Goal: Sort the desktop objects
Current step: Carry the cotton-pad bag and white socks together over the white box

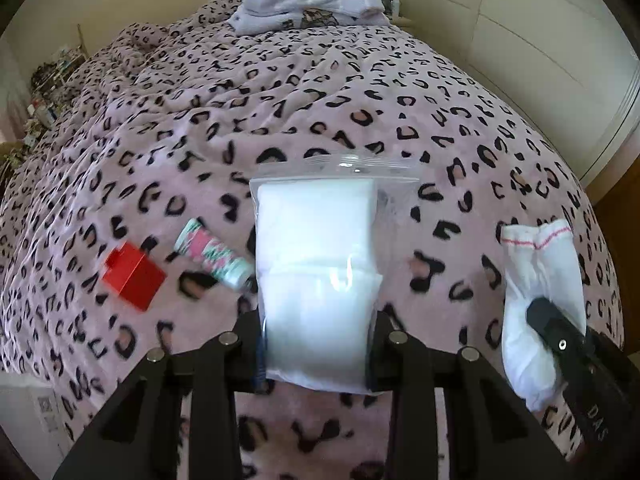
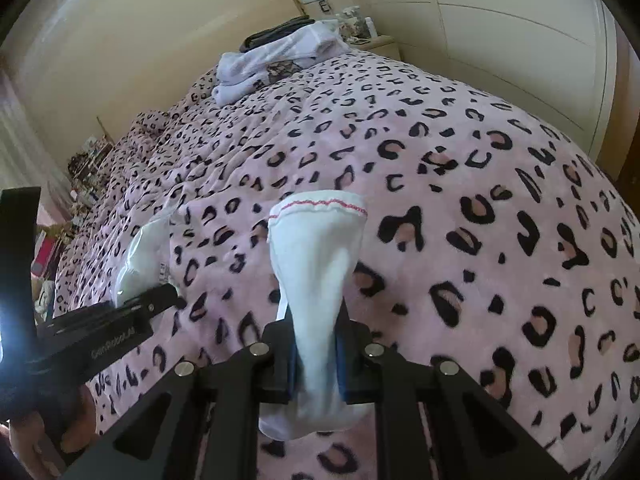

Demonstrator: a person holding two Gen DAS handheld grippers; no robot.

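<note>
We see the clear plastic zip bag with a folded white cloth inside (image 1: 316,276) clamped between the fingers of the left gripper (image 1: 316,354), which are closed on its lower part; the bag stands up above the pink leopard-print bed cover (image 1: 320,92) and does not lie on it. The white fabric sock with a red-stitched cuff (image 2: 316,280) is pinched in the same way by the right gripper (image 2: 316,354), whose fingers are closed tightly on the middle of the sock, with the cuff pointing away from the camera and the toe hanging under the fingers. In the left wrist view, a red plastic block (image 1: 134,276) and a small tube with a pink and green flower pattern (image 1: 214,254) lie on the bed cover, just beside each other, left of the bag. Far behind, a pile of folded white and dark clothes (image 1: 308,4) rests on the bed.
</note>
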